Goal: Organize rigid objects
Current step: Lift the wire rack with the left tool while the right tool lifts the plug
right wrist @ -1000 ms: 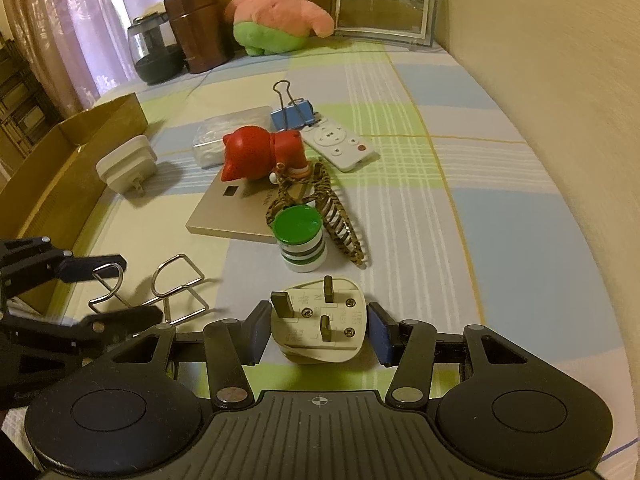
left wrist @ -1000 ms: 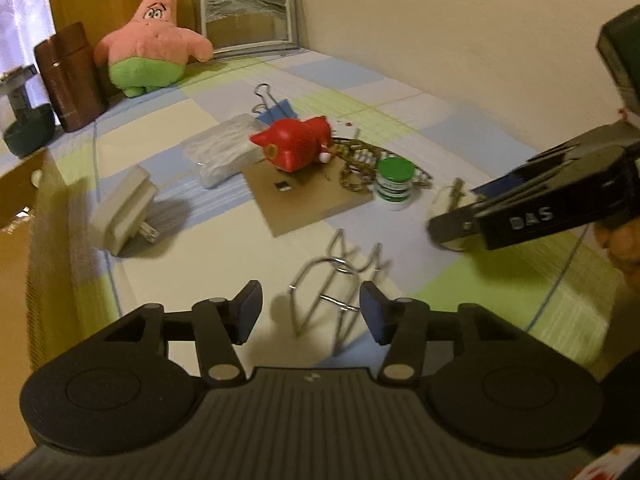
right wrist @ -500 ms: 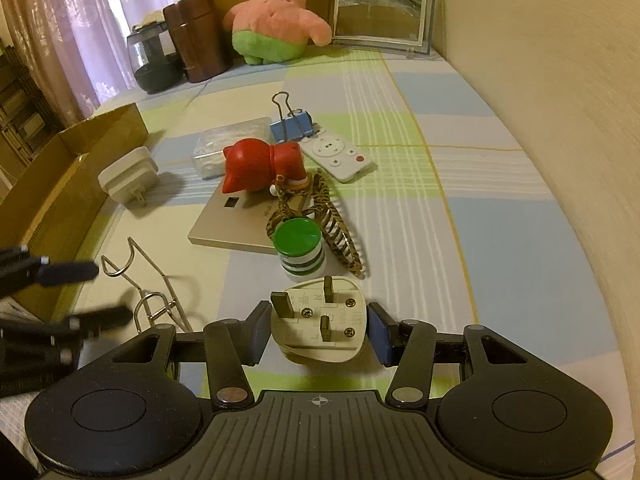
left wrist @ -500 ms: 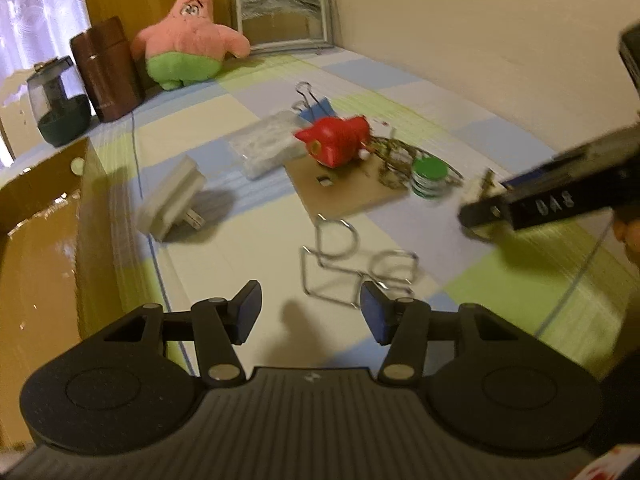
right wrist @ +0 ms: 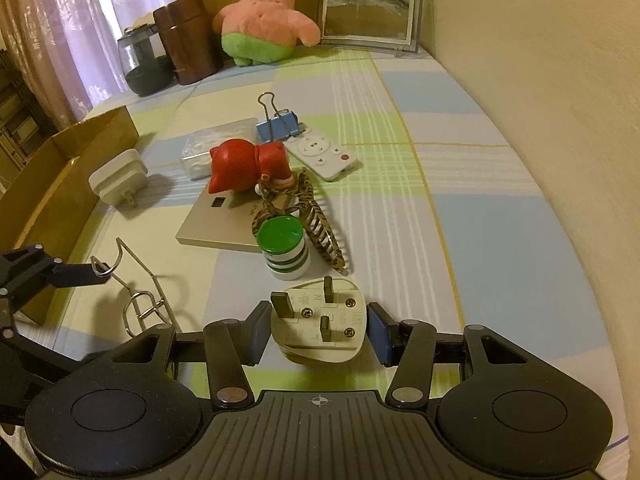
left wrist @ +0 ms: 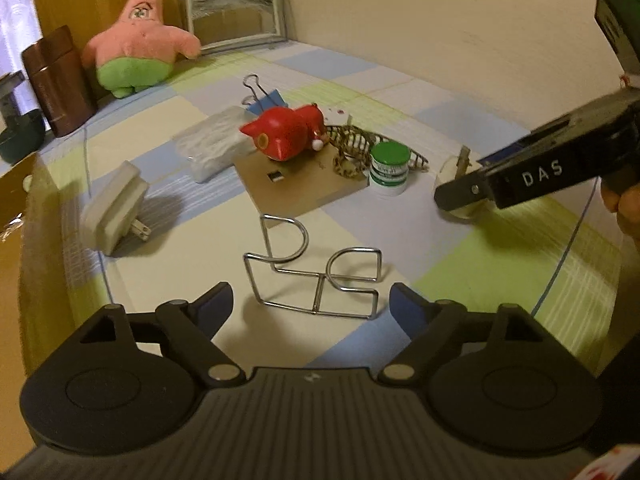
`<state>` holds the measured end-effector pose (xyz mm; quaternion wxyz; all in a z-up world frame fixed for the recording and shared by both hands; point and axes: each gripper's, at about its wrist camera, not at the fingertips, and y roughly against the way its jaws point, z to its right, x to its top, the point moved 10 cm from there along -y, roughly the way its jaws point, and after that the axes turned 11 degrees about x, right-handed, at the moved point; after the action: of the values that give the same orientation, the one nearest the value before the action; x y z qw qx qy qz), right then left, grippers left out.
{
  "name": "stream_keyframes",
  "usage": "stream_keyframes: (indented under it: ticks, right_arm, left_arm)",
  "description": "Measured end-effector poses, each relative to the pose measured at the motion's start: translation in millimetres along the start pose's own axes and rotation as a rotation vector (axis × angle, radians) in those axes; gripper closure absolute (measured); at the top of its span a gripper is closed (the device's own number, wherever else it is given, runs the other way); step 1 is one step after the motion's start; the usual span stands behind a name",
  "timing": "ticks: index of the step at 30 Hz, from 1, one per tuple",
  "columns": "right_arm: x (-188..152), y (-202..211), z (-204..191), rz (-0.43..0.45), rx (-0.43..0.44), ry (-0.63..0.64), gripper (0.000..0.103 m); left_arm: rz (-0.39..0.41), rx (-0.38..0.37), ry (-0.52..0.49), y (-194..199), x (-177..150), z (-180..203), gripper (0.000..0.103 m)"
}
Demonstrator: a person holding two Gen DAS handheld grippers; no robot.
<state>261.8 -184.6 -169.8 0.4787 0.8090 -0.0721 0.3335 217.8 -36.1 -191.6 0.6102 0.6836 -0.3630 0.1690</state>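
- The checked cloth (right wrist: 460, 184) in blue, green and cream covers the whole surface that everything lies on.
- A cardboard box (right wrist: 60, 184) stands open at the cloth's left edge; what it holds cannot be made out.
- A pink star plush (right wrist: 264, 20), a framed picture (right wrist: 370, 10), a brown wooden canister (right wrist: 188, 38) and a dark glass jar (right wrist: 144, 60) line the far end; the contents of both containers are hidden.
- A flat tan board (right wrist: 224, 224) lies mid-cloth, with a red figurine (right wrist: 248, 164) resting on its far edge.
- The left gripper (left wrist: 310, 306) has just been spreading its jaws, which now stand wide, and the wire rack (left wrist: 316, 268) sits between them on the cloth, with no pad pressing it.
- The right gripper (right wrist: 316, 330) brackets the white three-pin plug (right wrist: 320, 322), pins up, with both pads against its sides.
- A white charger (right wrist: 118, 178) lies near the box.
- A white remote (right wrist: 322, 152) and a blue binder clip (right wrist: 278, 126) sit beyond the figurine.
- A green-capped striped pot (right wrist: 282, 250), lid on, stands just beyond the plug.
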Motion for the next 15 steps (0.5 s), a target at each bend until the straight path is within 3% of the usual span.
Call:
stream_keyframes:
  ticks: [6,15]
  right_arm:
    - [0.7,-2.0,-0.7,-0.001,0.001,0.003,0.055]
    - [1.8,0.8,-2.6,0.004,0.0,0.003,0.055]
  left_arm:
    - [0.016,-0.002,-0.052,-4.2,0.4,1.2,0.04]
    - [0.011,-0.001,-0.057,1.6,0.1,-0.7,0.042]
